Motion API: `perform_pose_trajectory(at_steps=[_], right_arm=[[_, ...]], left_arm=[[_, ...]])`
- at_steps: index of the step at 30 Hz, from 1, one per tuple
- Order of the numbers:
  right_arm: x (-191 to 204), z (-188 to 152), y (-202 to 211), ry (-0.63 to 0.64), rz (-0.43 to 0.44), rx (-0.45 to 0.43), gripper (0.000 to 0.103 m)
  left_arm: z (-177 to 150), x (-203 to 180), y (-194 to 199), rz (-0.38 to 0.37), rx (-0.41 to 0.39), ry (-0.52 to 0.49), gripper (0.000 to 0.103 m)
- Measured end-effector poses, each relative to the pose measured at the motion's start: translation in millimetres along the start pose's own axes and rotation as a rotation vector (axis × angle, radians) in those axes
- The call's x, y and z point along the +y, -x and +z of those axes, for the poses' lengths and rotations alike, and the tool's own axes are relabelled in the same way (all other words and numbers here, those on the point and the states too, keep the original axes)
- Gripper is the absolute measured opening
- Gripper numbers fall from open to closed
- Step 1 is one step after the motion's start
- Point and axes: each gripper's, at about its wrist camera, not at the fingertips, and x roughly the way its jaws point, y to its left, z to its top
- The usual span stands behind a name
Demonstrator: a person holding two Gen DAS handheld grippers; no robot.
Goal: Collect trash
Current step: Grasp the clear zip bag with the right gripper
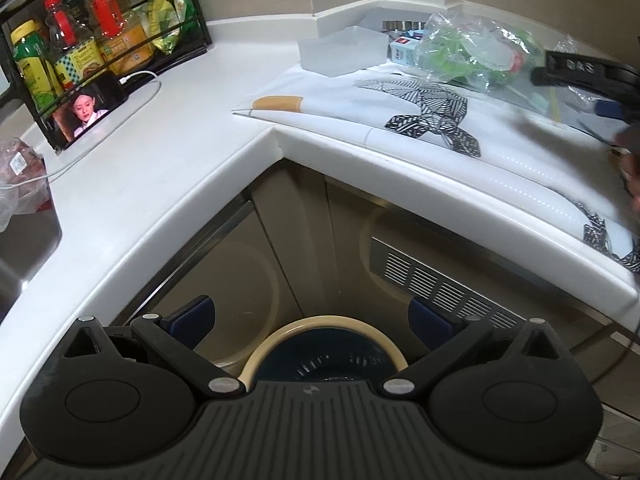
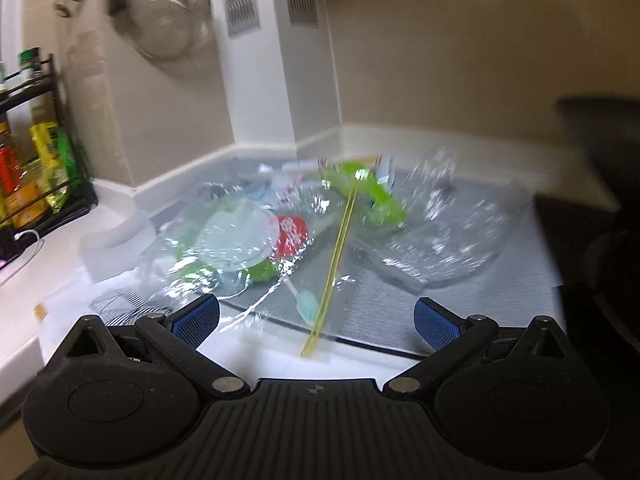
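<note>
A heap of crumpled clear plastic wrap with green and red printing (image 2: pixel 248 240) lies on the counter mat, with a yellow strip (image 2: pixel 336 264) across it and a clear plastic tray (image 2: pixel 452 240) to its right. The same heap of wrap (image 1: pixel 476 48) shows at the far right in the left wrist view. My right gripper (image 2: pixel 316 316) is open just in front of the heap, nothing between its fingers. My left gripper (image 1: pixel 312 316) hangs open below the counter edge, above a round bin with a cream rim (image 1: pixel 320 324).
A white L-shaped counter (image 1: pixel 160 168) carries a patterned mat (image 1: pixel 432 112), a frosted plastic box (image 1: pixel 340 50), a small carton (image 1: pixel 402 50), a black rack of bottles (image 1: pixel 80 40) and a phone on a cable (image 1: pixel 90 110). A strainer (image 2: pixel 168 20) hangs on the wall. A sink (image 1: pixel 24 240) is at the left.
</note>
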Motion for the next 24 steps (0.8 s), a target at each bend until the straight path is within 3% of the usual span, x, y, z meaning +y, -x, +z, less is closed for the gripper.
perform_pose_trajectory(at_steps=[6,10,11,13,15,17,24], right_arm=[[-10.4,13.0,-39.7,-0.1,0.073,0.011,0.103],[-13.6,13.7,-55.3,-0.174,0.181,0.039,0.1],[-12.2,12.5,-53.9,-0.171,0.187,0.031,0.092],[-9.7,11.4,-49.1,-0.139,0.189,0.025,0.032],[-12.5,9.9,-41.3,-0.137,0.208,-0.011,0.011],[-16.1,12.7,-34.8,-0.15,0.227,-0.034,0.003],[-18.5,22.5,1.8,-0.159,0.221,-0.247,0.002]], left_arm=[[7.8,5.3,-9.6,0.036,0.035,0.007,0.103],[22.9,4.8,-14.1,0.078,0.021,-0.014,0.103],[29.2,4.3,-15.5,0.09,0.009,-0.02,0.103],[41.9,3.6,-18.9,0.109,-0.011,-0.024,0.103],[56.9,2.9,-22.7,0.106,-0.037,-0.022,0.103],[72.5,2.6,-26.4,0.092,-0.069,-0.019,0.103],[125.6,10.8,-45.5,0.058,-0.126,0.037,0.103]])
